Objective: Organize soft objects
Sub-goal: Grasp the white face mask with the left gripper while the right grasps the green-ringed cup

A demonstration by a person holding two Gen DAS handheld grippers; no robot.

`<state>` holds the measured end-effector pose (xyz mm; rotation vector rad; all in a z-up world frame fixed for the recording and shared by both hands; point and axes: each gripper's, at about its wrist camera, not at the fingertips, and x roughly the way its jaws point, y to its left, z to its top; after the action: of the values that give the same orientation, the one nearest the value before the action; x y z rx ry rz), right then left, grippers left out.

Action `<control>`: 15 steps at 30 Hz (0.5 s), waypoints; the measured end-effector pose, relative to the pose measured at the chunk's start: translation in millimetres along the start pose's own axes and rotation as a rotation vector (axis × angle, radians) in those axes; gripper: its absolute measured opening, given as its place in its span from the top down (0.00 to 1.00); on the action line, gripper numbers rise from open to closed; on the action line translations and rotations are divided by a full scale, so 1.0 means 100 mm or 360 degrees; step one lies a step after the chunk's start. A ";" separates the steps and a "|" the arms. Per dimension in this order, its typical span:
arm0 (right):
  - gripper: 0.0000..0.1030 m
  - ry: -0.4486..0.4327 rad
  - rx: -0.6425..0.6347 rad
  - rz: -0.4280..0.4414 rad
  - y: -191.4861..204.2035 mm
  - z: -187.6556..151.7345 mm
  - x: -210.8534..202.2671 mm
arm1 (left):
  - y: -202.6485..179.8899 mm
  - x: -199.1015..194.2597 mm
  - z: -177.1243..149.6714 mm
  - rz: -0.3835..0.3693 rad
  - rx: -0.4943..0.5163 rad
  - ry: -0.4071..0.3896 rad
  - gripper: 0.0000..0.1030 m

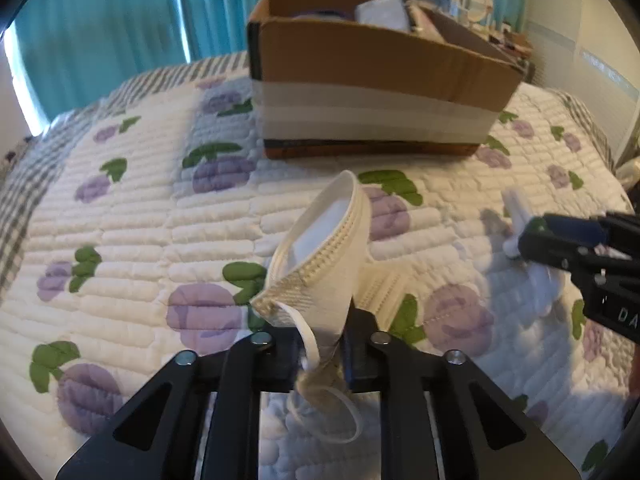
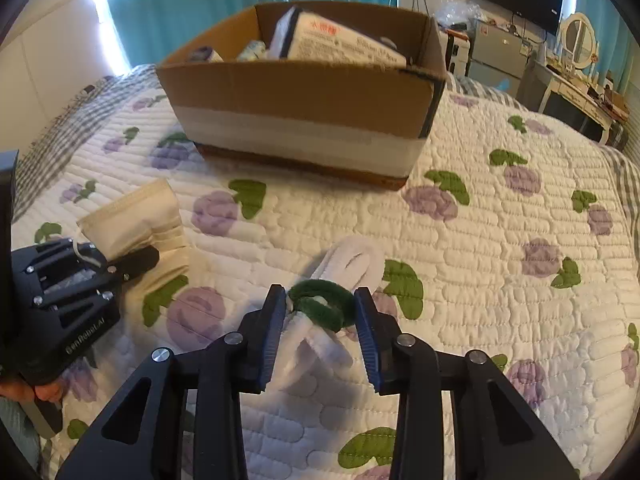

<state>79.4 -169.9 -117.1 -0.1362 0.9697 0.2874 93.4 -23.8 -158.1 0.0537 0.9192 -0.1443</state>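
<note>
In left wrist view the right gripper (image 1: 532, 236) is cut by the right edge and covers most of the white pipe-cleaner bundle (image 1: 516, 204). The face mask (image 1: 320, 256) hides the left gripper (image 1: 324, 354) pads. The cardboard box (image 1: 372, 64) contents are blurred, partly behind its wall. In right wrist view the box label text is too small to read.

- Box (image 2: 304, 120) on quilt (image 2: 500, 280), behind mask & wires.
- Mask (image 1: 320, 256) left of wires (image 2: 320, 312), both on quilt.
- Packs (image 2: 340, 40) in box.
</note>
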 end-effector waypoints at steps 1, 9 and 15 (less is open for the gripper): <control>0.67 -0.0019 -0.0002 0.0002 0.01 0.01 -0.04 | -0.01 -0.02 0.01 0.0005 0.0011 -0.0006 0.87; 0.68 -0.0162 0.0003 0.0081 0.11 -0.02 -0.56 | -0.09 -0.37 0.09 -0.0015 0.0037 -0.0071 0.87; 0.68 -0.0297 -0.0011 0.0110 0.19 -0.04 -1.07 | -0.20 -0.77 0.11 -0.0006 0.0040 -0.0151 0.87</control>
<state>13.3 -171.7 -30.2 -0.0803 0.7893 0.3606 53.7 -37.4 -90.0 0.0676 0.8229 -0.1606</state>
